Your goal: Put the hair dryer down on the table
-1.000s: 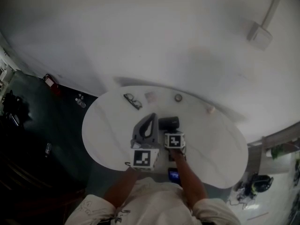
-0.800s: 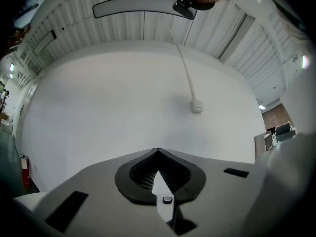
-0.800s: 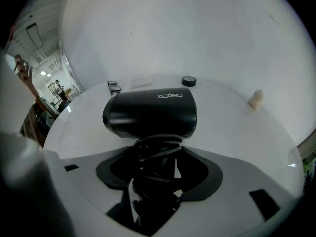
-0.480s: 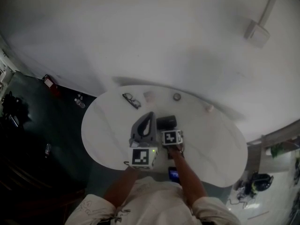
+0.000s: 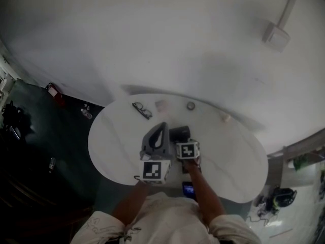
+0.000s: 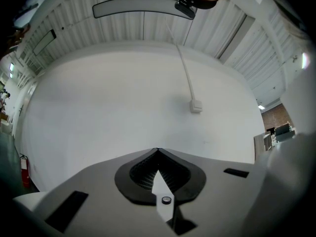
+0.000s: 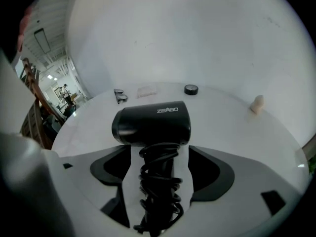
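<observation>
Starting at the left of the table [image 5: 111, 136], a pair of glasses [image 5: 142, 110] lies near the far edge. The left hand-held gripper [image 6: 158, 153] has its jaws closed tip to tip with nothing between them, and it points at the white wall. Beside it, the hair dryer [image 7: 153, 122] lies on the table. Its black barrel runs left to right across the right gripper view, round end to the left. The cord-wrapped handle runs back toward the right hand-held gripper [image 7: 159, 154]. That gripper's jaws have just been opening and stand wide on either side of the handle, clear of it. A small round object [image 5: 191, 105] and a pale object [image 5: 225, 117] lie farther right.
</observation>
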Tool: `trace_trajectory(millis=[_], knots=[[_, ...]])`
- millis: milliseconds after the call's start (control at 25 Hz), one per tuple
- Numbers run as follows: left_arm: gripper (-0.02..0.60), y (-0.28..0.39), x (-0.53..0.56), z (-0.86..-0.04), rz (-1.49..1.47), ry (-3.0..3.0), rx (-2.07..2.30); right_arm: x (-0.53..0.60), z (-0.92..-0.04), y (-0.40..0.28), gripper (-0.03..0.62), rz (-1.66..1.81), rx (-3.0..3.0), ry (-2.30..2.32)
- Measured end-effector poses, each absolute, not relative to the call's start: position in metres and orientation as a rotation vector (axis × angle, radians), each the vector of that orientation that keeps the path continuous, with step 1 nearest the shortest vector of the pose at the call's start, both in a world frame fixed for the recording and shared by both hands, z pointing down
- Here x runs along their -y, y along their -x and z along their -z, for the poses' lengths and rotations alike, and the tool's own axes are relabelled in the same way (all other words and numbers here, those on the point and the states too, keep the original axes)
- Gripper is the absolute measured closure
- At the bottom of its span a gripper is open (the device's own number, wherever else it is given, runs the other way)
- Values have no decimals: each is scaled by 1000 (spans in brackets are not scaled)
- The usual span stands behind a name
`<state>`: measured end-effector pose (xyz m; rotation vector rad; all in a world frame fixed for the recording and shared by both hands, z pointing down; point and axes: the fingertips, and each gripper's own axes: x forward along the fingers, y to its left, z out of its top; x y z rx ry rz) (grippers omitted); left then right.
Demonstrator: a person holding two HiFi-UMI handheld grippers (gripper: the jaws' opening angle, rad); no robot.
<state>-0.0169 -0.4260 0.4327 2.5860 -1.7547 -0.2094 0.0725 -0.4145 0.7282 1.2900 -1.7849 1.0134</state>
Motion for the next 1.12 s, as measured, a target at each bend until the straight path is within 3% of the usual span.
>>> trace_trajectory(millis=[440, 800, 1000, 1120], knots=[[586, 16, 424, -430, 208, -2598, 1746, 445, -588, -106, 240, -650, 2178, -1688], [586, 9, 427, -421, 227, -2618, 1741, 419, -418, -109, 243, 118, 2494, -1930], [586, 6, 428, -418, 236, -2618, 1738, 408, -392, -109, 244, 313, 2525, -1960], [586, 6, 428, -418, 231, -2617, 1743, 407, -394, -113, 307, 325, 2504, -1969]])
